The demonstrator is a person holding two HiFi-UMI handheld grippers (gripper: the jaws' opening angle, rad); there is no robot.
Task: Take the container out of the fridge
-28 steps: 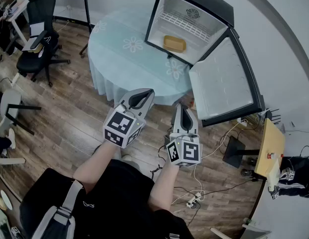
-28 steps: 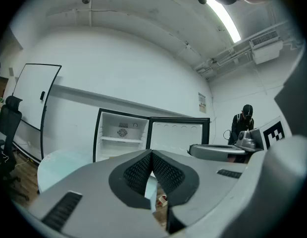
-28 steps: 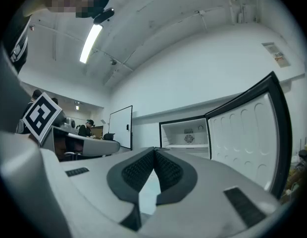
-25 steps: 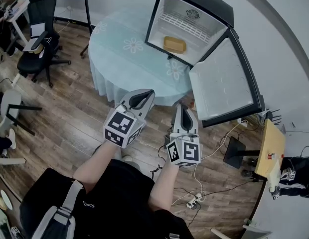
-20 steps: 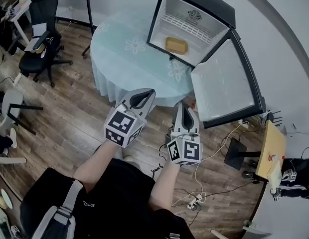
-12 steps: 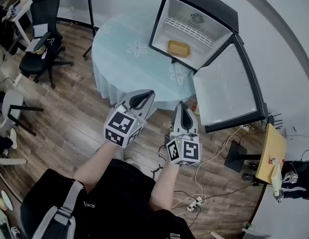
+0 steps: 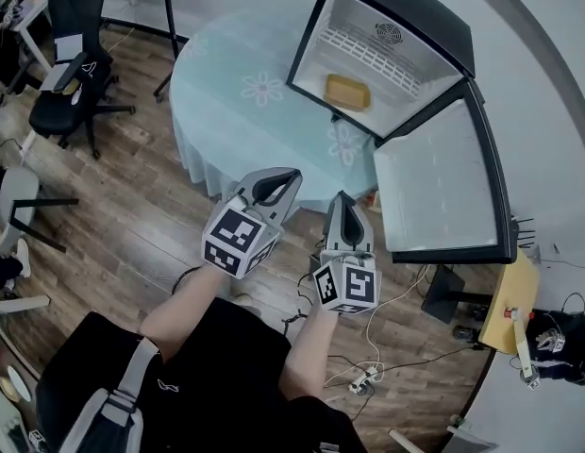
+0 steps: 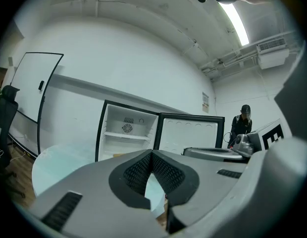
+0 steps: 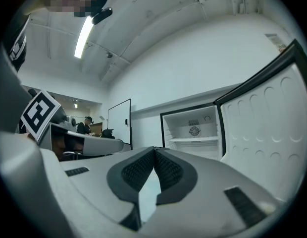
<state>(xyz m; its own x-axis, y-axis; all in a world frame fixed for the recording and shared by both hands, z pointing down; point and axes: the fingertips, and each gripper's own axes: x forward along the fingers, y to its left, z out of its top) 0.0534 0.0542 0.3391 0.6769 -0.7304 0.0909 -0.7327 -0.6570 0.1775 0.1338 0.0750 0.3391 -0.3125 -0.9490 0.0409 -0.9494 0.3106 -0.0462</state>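
Observation:
A small black fridge [image 7: 443, 26] stands on the round table [image 7: 226, 111] with its door [image 7: 443, 192] swung wide open. A yellow container [image 7: 347, 92] lies on the fridge floor under a white wire shelf. Both grippers hang over the wooden floor, short of the table's near edge. My left gripper [image 7: 281, 177] is shut with nothing in it, its pads [image 8: 143, 170] meeting at the tips. My right gripper [image 7: 342, 203] is likewise shut and empty. The fridge [image 8: 126, 135] shows ahead in the left gripper view, and the fridge [image 9: 193, 133] in the right gripper view.
The table carries a pale teal flowered cloth. Office chairs [image 7: 71, 78] stand at the left. Cables and a power strip [image 7: 363, 377] lie on the floor near my feet. A small wooden side table [image 7: 505, 305] is at the right. A person [image 8: 241, 123] stands beyond the fridge door.
The view has shifted a little toward the table and fridge. Both grippers stay shut and in the same pose in front of me.

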